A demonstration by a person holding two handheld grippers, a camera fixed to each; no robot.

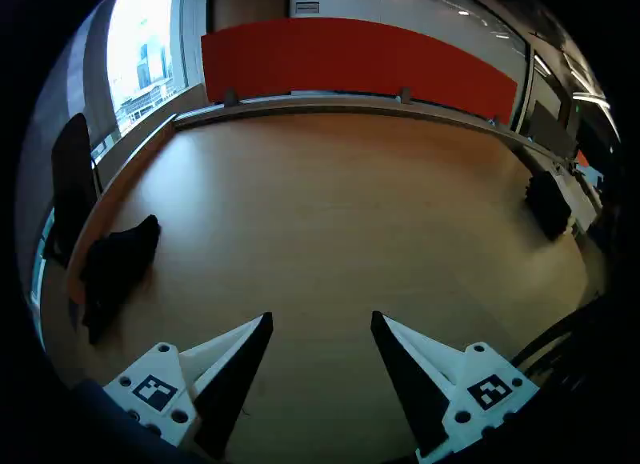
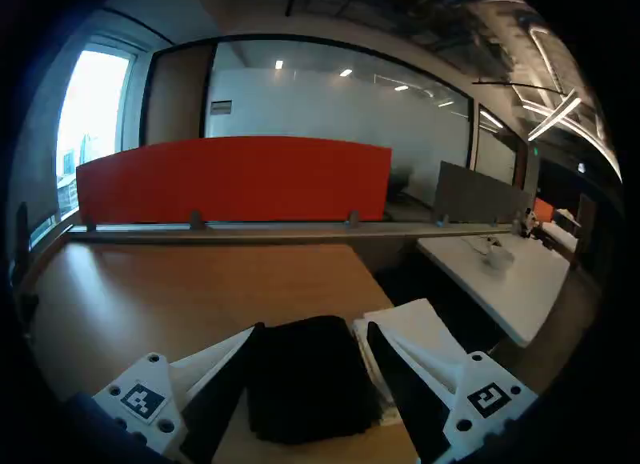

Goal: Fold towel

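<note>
Currently both tongs are released. Left gripper [image 1: 321,316]: fingers spread, nothing between them, bare wooden desk [image 1: 336,208] ahead. Right gripper [image 2: 314,326]: fingers spread, straddling a black towel [image 2: 312,388] that lies squared off close to the desk's edge, beside or partly over a white stack [image 2: 404,316]. Cannot tell whether either finger touches the cloth.

Judgement: the towel looks already reduced to a compact rectangle, so the step in hand is probably a last fold or squaring-up. To do it well, lower the right fingers onto one free edge and pinch all the black layers together, leaving the white stack alone. Bring the left gripper across to pin the opposite side so the pile does not slide off the edge.

View differences: the left gripper view gives a dark crumpled bundle [image 1: 116,268] at the desk's left side (possibly another cloth, unconfirmed) and a dark object [image 1: 548,204] at the right. The right gripper view gives the towel itself and a white desk [image 2: 496,288] alongside.
</note>
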